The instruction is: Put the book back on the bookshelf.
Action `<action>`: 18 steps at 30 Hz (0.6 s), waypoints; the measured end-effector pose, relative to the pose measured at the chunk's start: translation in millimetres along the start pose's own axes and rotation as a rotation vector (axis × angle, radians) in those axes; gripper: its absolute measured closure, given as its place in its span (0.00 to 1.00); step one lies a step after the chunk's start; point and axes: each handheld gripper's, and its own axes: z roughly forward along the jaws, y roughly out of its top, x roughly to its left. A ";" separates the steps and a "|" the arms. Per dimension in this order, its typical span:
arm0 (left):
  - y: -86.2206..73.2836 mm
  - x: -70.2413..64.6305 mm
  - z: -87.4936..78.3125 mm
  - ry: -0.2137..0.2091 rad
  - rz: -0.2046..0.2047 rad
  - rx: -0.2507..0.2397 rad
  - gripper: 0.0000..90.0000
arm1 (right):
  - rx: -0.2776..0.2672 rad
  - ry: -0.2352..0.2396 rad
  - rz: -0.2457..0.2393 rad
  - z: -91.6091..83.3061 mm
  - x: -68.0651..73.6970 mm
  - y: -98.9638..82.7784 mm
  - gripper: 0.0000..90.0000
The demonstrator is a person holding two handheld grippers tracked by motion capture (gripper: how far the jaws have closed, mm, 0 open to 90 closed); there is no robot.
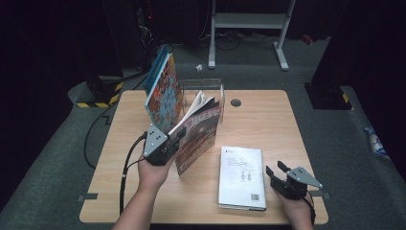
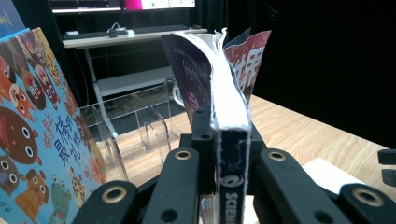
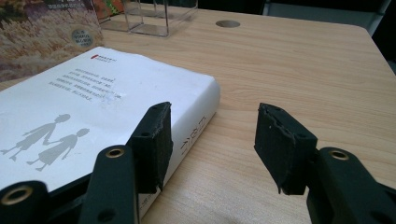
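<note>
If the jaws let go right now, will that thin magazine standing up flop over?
Probably. The thin magazine stands on edge, pinched by the left gripper, and its pages already fan apart on top. It looks floppy and light, so it might sag or tip.

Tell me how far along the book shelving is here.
Done: a cartoon book stands at the clear rack. In hand: the left gripper is shut on a magazine's spine, upright by the rack. Left: the white book lies flat; the right gripper is open beside it.
</note>
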 end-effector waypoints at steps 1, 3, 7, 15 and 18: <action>0.1 1.5 0.2 -0.012 -0.005 0.000 0.92 | -0.003 0.001 0.002 -0.3 0.0 0.1 0.51; 0.1 1.9 0.3 -0.012 -0.005 -0.001 0.92 | -0.004 0.001 0.002 -0.7 0.4 0.2 0.51; 0.8 2.0 1.1 -0.039 -0.011 -0.002 0.93 | -0.002 0.004 0.001 -0.4 0.7 -0.1 0.51; 4.7 -1.2 3.2 -0.038 -0.018 0.004 0.93 | -0.001 0.004 0.007 -0.9 0.0 -0.4 0.51; 9.0 -2.4 5.3 -0.035 -0.042 0.001 0.94 | -0.003 0.005 0.008 -0.9 0.1 -0.2 0.51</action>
